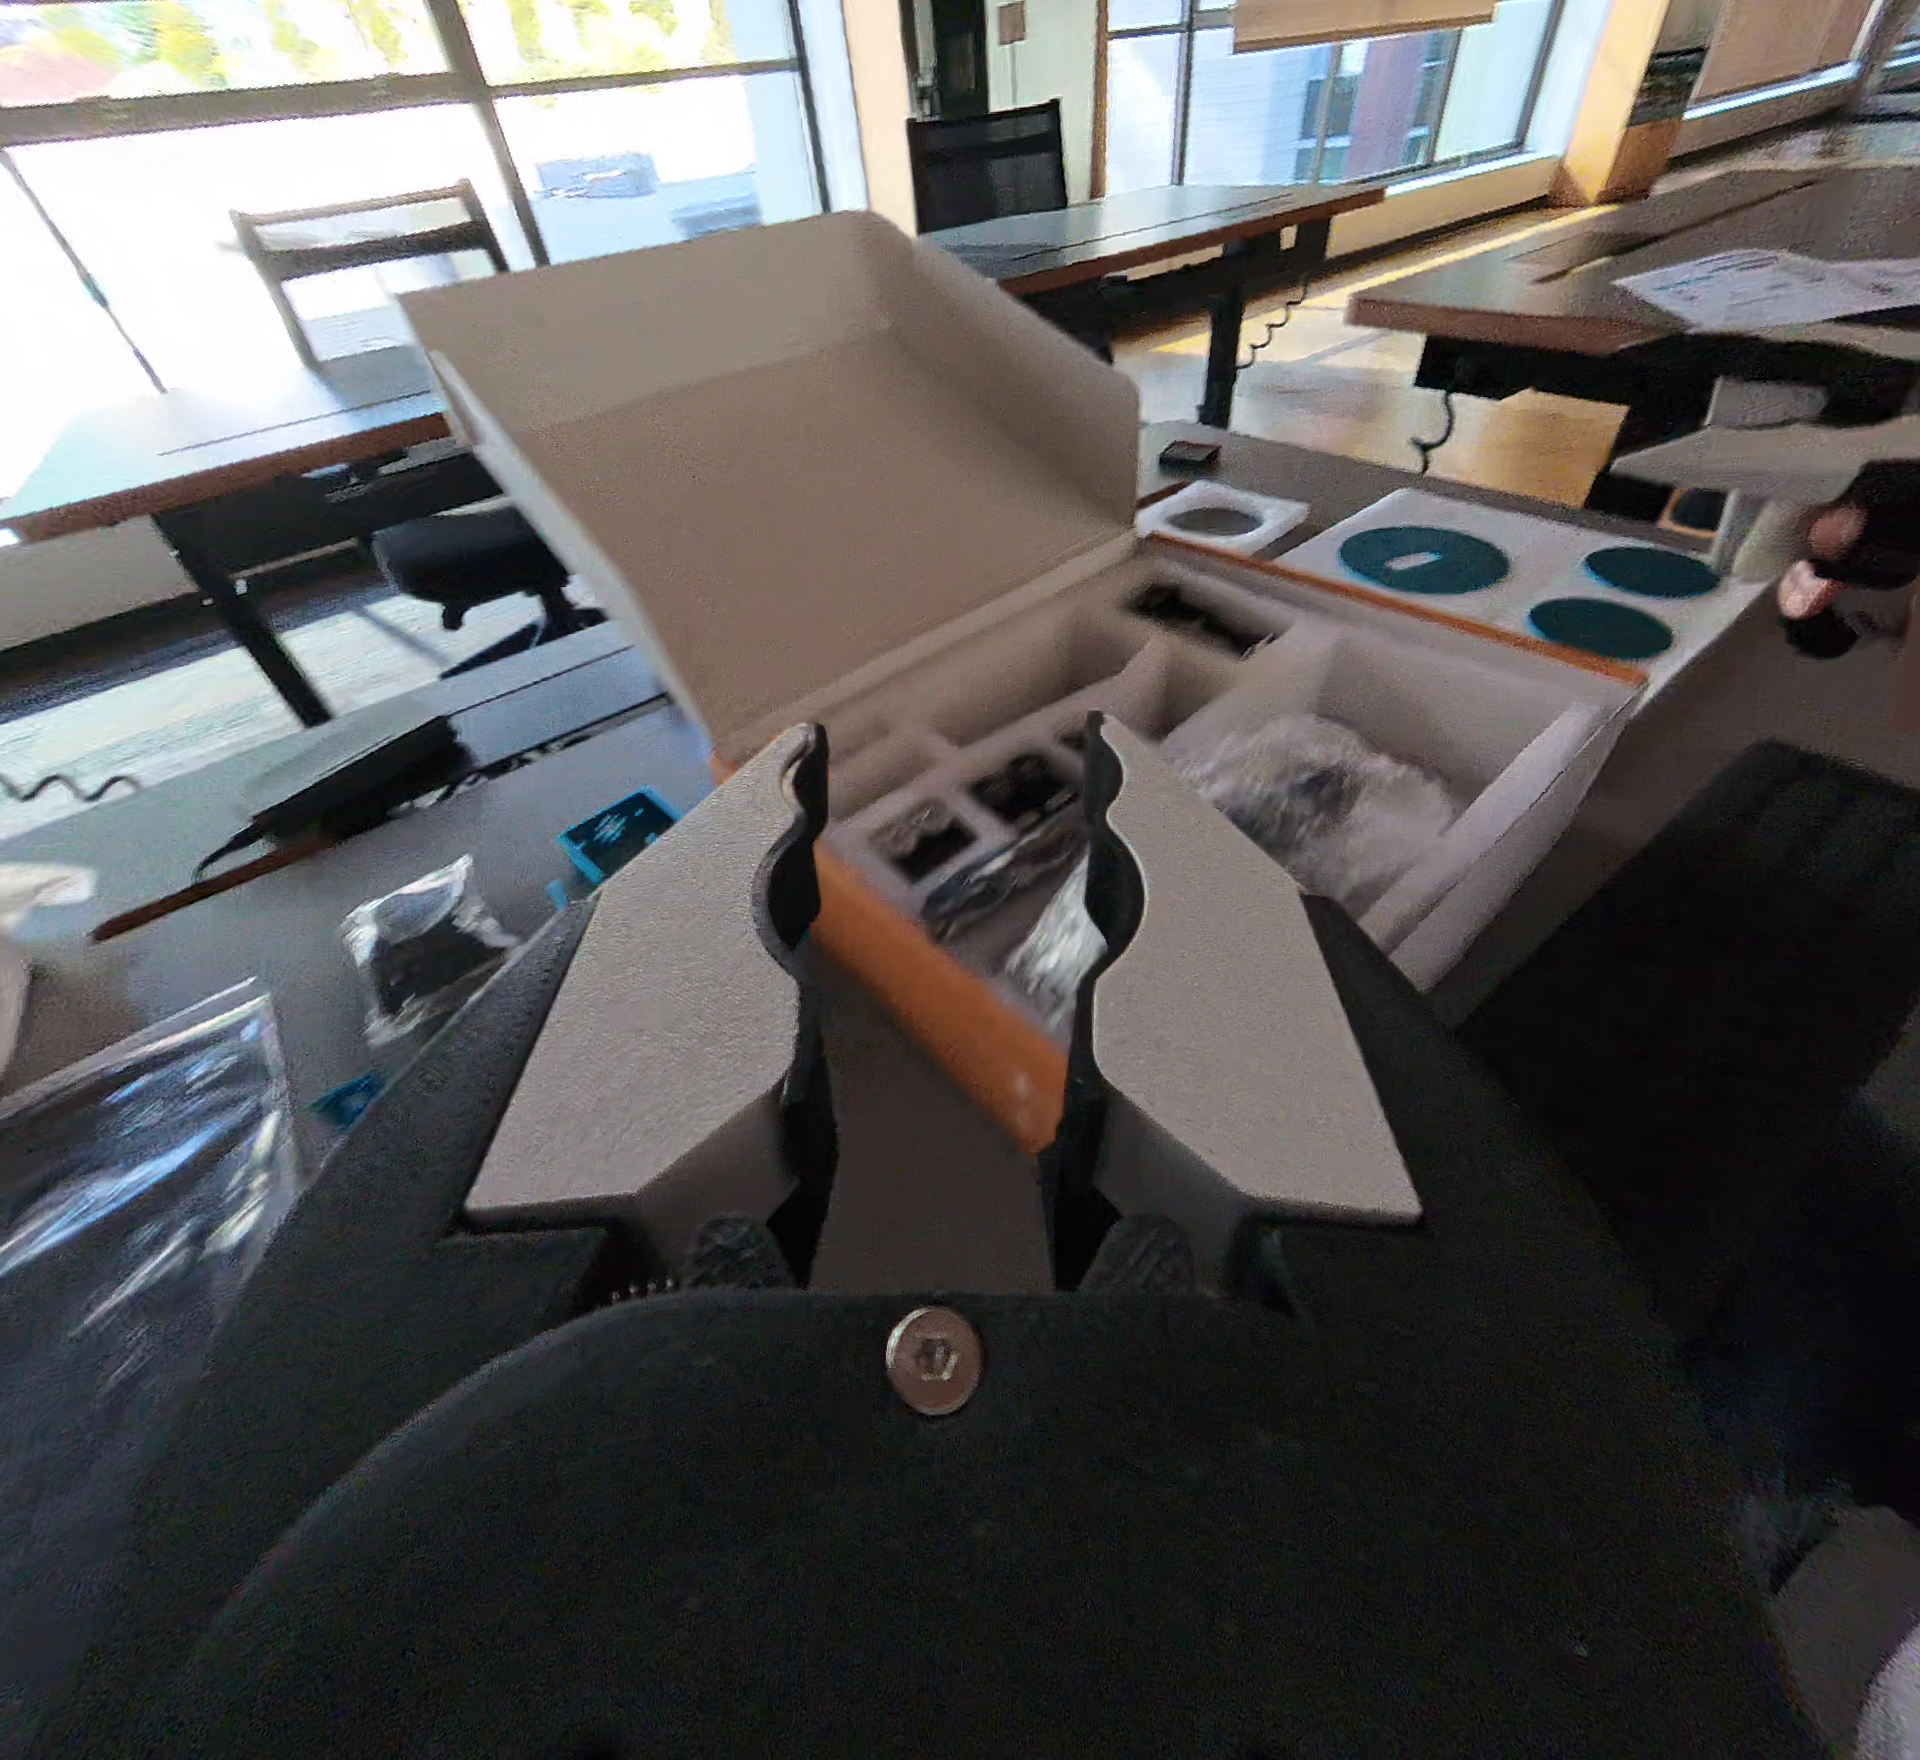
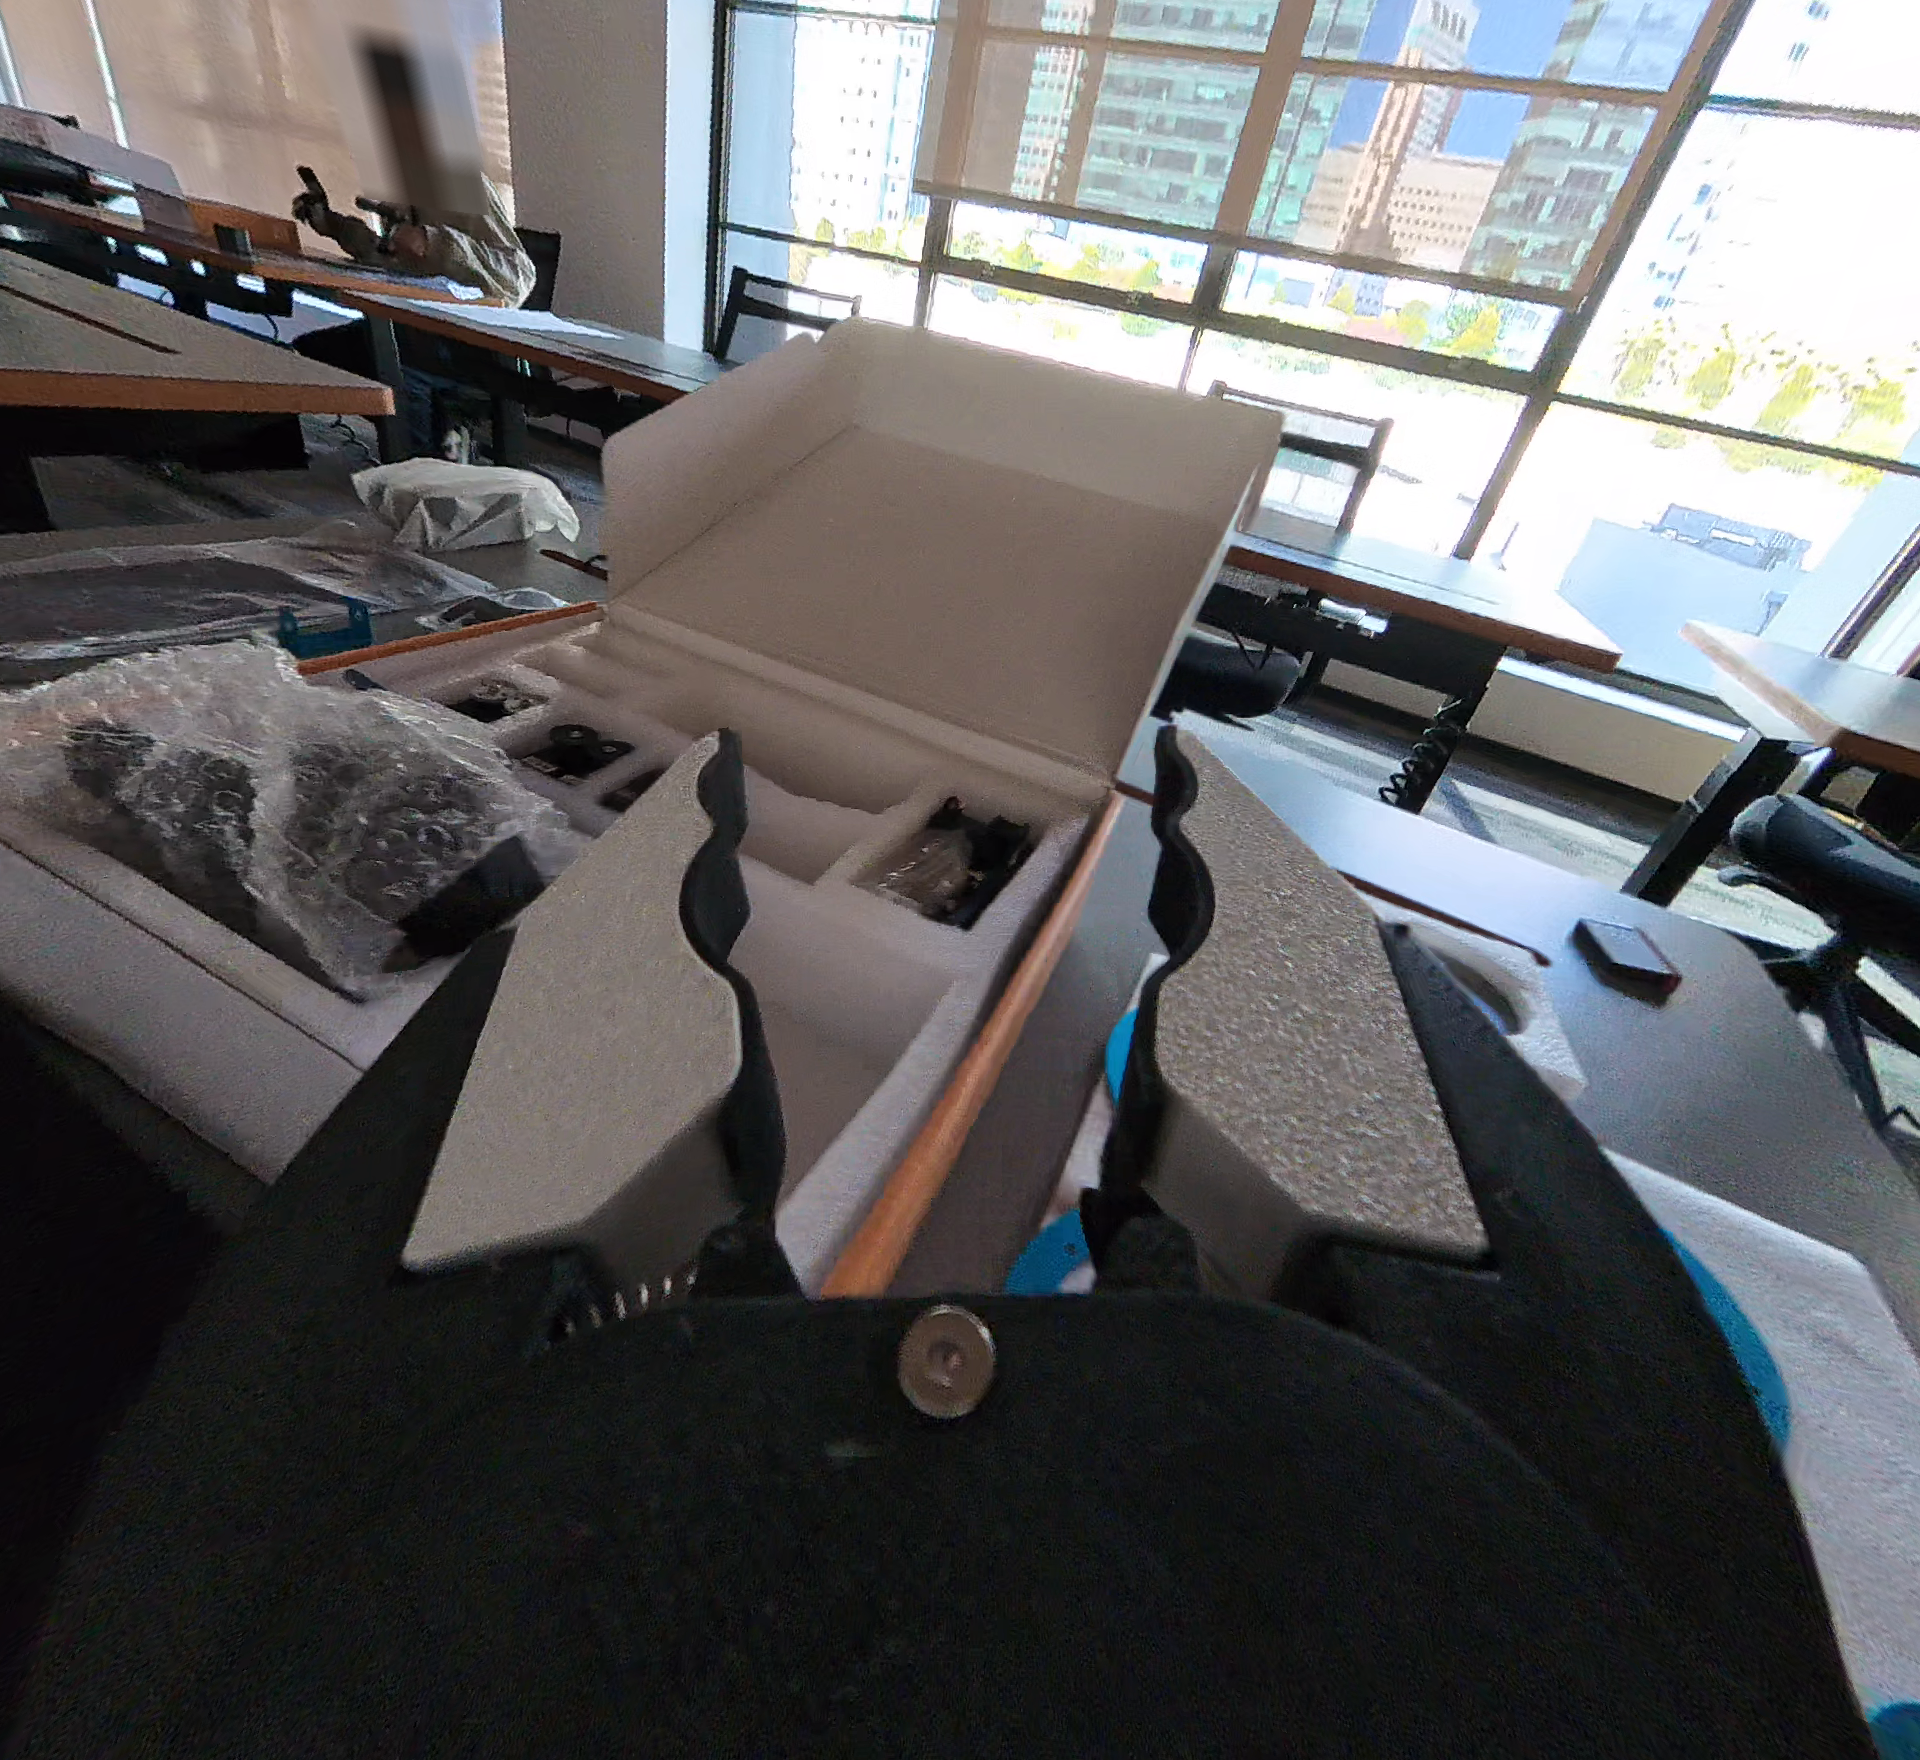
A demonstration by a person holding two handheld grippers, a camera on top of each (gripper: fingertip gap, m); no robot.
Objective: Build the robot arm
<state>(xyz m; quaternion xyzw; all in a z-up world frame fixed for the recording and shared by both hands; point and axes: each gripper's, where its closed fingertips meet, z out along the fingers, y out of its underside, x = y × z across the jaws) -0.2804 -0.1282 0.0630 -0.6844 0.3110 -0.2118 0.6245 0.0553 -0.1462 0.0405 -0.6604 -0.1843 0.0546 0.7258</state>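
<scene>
An open box [image 1: 935,993] with an orange rim and a white foam insert lies on the dark table, its white lid [image 1: 790,484] standing up. My left gripper [image 1: 951,754] is open and empty, just above the box's near corner. Small foam compartments [image 1: 925,843] hold black parts, and a clear bag [image 1: 1049,952] lies by the right finger. A bubble-wrapped item [image 1: 1320,796] fills the big compartment. My right gripper [image 2: 943,754] is open and empty over the box's right rim [image 2: 987,1066]. The lid [image 2: 935,547], the bubble-wrapped item [image 2: 291,806] and a compartment with a black part [image 2: 945,863] lie ahead of it.
A white foam sheet with teal discs [image 1: 1507,578] lies right of the box, beside a gloved hand [image 1: 1860,547]. Plastic bags [image 1: 426,931] and a small blue box [image 1: 613,832] lie left. A small dark object [image 2: 1626,957] sits on the table. A person [image 2: 436,245] sits far off.
</scene>
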